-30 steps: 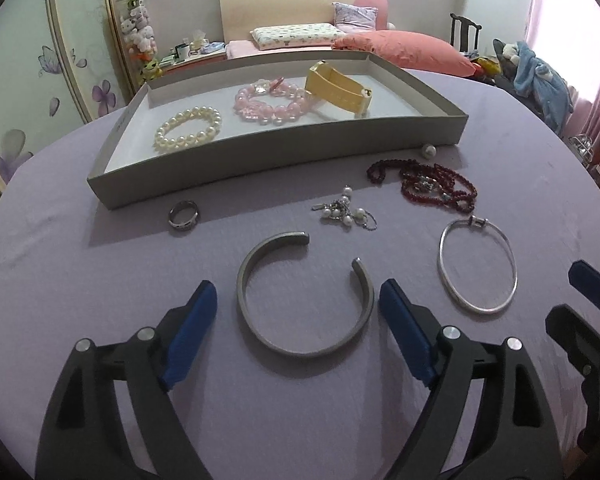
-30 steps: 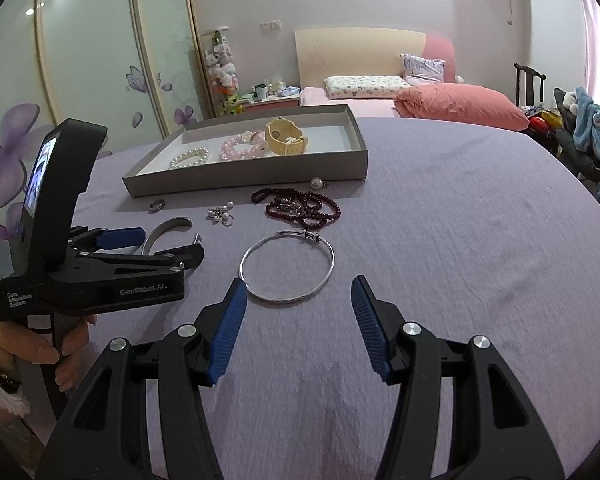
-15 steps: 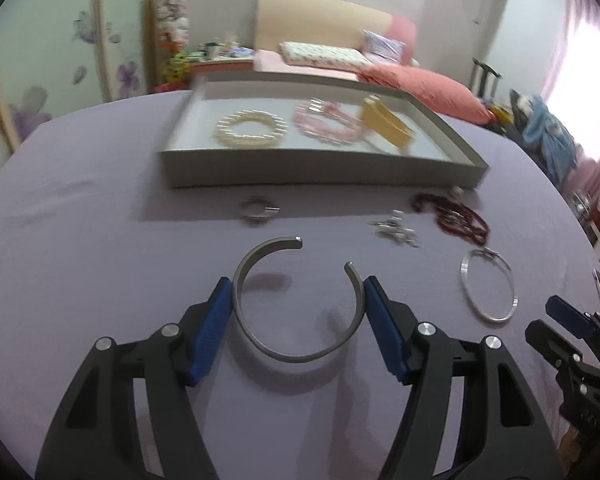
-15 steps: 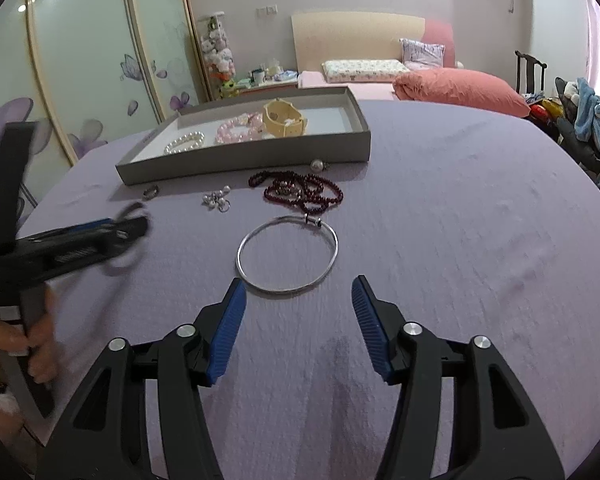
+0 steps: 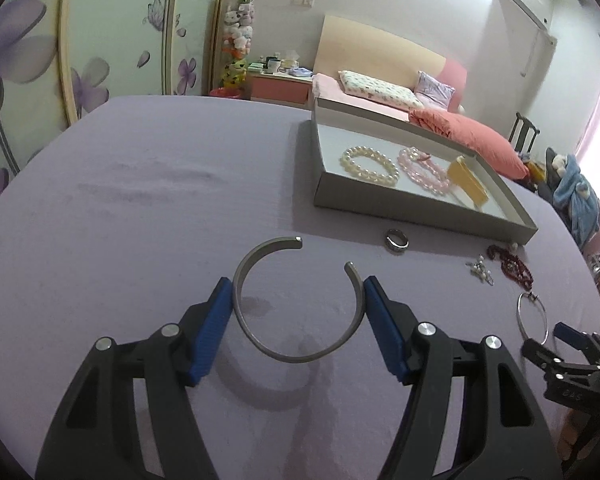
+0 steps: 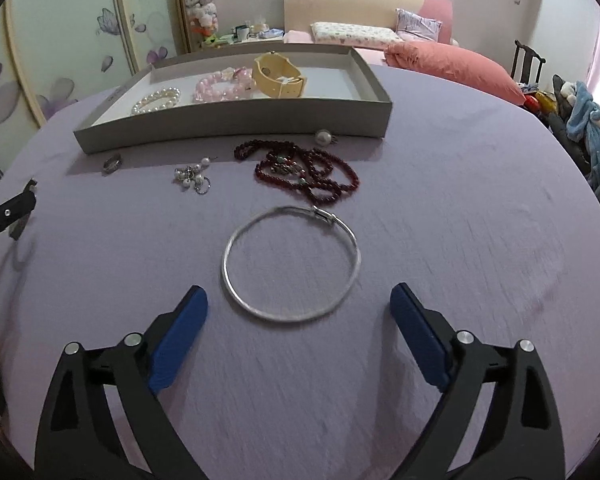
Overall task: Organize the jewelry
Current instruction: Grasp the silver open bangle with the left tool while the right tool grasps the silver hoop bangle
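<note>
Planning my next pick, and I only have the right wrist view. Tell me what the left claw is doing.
Observer: The left claw is closed on a grey open cuff, with one pad on each side.
Operator: Give me the cuff's orientation.
Observer: Its gap points away from the claw, toward the tray.
Operator: Say whether it's off the table.
Observer: Its shadow lies on the cloth apart from it, so it looks lifted.

Grey shallow cardboard tray (image 6: 236, 126) at far centre of purple-clothed table (image 6: 460, 240); inside, L to R: white pearl bracelet (image 6: 156, 100), pink bead bracelet (image 6: 220, 86), cream plastic bangle (image 6: 278, 76). Just near of tray, L to R: small steel ring (image 6: 113, 163), pearl earring cluster (image 6: 192, 176), dark red bead necklace (image 6: 308, 172). Thin closed silver bangle (image 6: 290, 264) nearer, centre.
</note>
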`<control>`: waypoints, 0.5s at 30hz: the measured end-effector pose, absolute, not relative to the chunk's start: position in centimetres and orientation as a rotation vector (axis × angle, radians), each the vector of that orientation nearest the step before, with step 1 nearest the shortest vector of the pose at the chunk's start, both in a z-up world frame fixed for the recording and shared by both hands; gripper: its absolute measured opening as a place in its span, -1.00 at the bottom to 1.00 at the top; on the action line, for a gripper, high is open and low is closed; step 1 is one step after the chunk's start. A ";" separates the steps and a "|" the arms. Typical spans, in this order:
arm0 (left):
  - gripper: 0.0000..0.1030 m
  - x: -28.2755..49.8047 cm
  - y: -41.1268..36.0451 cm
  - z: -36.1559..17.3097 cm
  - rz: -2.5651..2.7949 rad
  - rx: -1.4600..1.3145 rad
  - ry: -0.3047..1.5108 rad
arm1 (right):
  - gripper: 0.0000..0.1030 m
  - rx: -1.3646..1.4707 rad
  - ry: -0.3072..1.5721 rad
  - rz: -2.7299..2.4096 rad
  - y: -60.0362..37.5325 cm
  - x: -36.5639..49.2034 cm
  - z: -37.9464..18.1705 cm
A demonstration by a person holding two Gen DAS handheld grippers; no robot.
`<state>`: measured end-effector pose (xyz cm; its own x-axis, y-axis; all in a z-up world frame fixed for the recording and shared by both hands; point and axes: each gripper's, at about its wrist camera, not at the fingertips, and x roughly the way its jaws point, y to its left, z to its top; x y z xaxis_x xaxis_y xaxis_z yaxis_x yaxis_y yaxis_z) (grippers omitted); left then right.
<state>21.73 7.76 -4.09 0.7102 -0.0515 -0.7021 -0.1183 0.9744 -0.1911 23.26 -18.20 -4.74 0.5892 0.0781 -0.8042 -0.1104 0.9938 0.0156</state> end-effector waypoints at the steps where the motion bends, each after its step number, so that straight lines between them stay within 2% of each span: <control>1: 0.26 21.8 7.8 -4.1 0.033 -0.235 0.782 | 0.79 -0.036 0.937 0.110 -18.1 23.4 -4.7; 13: 0.26 21.6 8.1 -4.1 0.011 -0.254 0.779 | 0.79 -0.030 0.928 0.113 -18.4 24.1 -4.6; 14: 0.26 21.6 8.2 -4.1 0.011 -0.255 0.780 | 0.70 -0.033 0.926 0.117 -18.3 24.0 -4.6; 15: 0.26 21.7 8.1 -4.1 0.011 -0.255 0.780 | 0.43 -0.037 0.919 0.126 -18.2 23.9 -4.5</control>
